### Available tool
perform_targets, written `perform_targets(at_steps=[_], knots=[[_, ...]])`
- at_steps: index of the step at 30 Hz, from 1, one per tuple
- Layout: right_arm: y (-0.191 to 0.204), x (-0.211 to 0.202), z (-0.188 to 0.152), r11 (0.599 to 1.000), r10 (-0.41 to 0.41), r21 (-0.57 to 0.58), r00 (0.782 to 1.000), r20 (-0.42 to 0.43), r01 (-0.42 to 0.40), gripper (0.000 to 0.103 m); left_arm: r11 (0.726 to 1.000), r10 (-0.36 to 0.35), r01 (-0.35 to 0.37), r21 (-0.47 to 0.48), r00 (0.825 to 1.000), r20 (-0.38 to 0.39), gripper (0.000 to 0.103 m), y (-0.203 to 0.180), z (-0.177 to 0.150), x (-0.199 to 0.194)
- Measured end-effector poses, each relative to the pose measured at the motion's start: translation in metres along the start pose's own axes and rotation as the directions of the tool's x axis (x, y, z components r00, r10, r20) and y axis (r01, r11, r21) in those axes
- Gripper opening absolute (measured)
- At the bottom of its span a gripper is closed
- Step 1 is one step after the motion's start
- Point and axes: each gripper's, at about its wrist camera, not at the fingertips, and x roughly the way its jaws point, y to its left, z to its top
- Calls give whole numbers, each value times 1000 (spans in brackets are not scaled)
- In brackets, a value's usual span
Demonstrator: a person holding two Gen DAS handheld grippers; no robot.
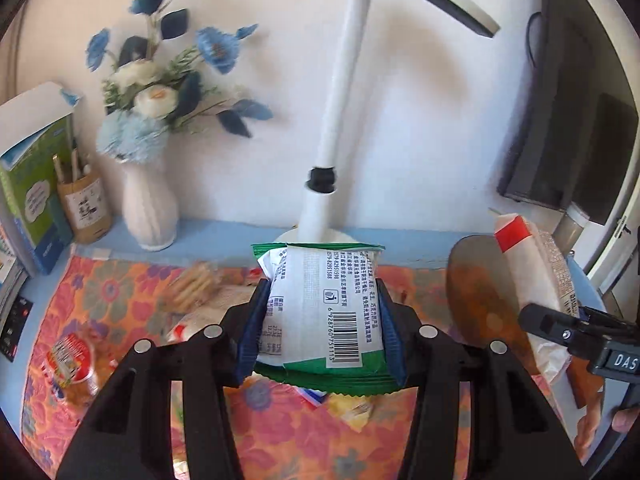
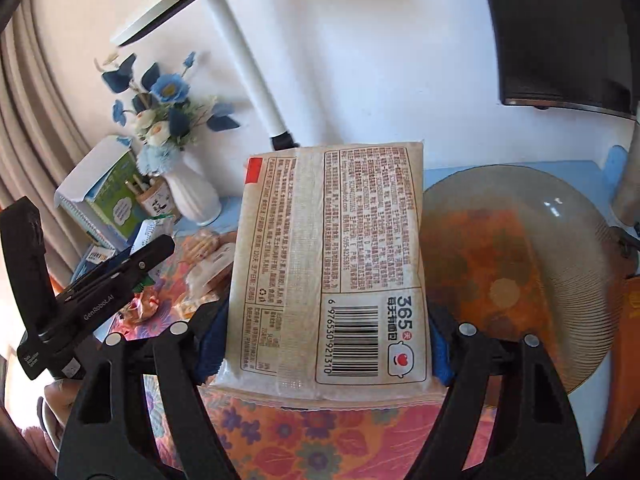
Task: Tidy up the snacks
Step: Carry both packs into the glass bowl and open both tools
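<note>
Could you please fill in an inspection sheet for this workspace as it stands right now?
Surface: floral cloth over a blue tabletop.
Job's things: green packet held in the left gripper; beige packet held in the right gripper; brown glass plate empty; loose snacks on the cloth.
Clutter: books, pen cup, flower vase.
Grippers: both shut on packets, raised off the cloth.
Cables: nothing seen.
Surroundings: white wall, lamp, dark monitor, curtain.

surface: floral cloth [image 1: 132, 292] | on it: snack packets [image 1: 72, 360], plate [image 2: 560, 208], vase [image 1: 150, 208]
</note>
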Motion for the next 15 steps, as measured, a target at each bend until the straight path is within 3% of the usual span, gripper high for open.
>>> perform_targets(at_steps=[5,9,10,11,13,15], knots=[[-60,-3,17,992,-108,73,994,7,107,79,987,-143,145,65,989,-36,49,-76,27,48],[-99,-1,19,972,-193,131,981,-15,194,79,962,-238,251,106,964,-121,50,-129,29,91],[-107,3,18,968,-209,135,977,-39,213,81,954,-254,271,127,957,-138,55,-140,27,102],[-115,8,17,960,-233,143,970,-74,241,84,951,-246,269,153,957,-152,77,-148,24,112],[-131,9,12,940,-271,185,957,-99,285,100,962,-165,196,189,972,-168,98,-155,14,123],[-143,-1,5,926,-287,232,954,-83,299,100,965,-158,195,175,966,-204,98,-150,7,128]])
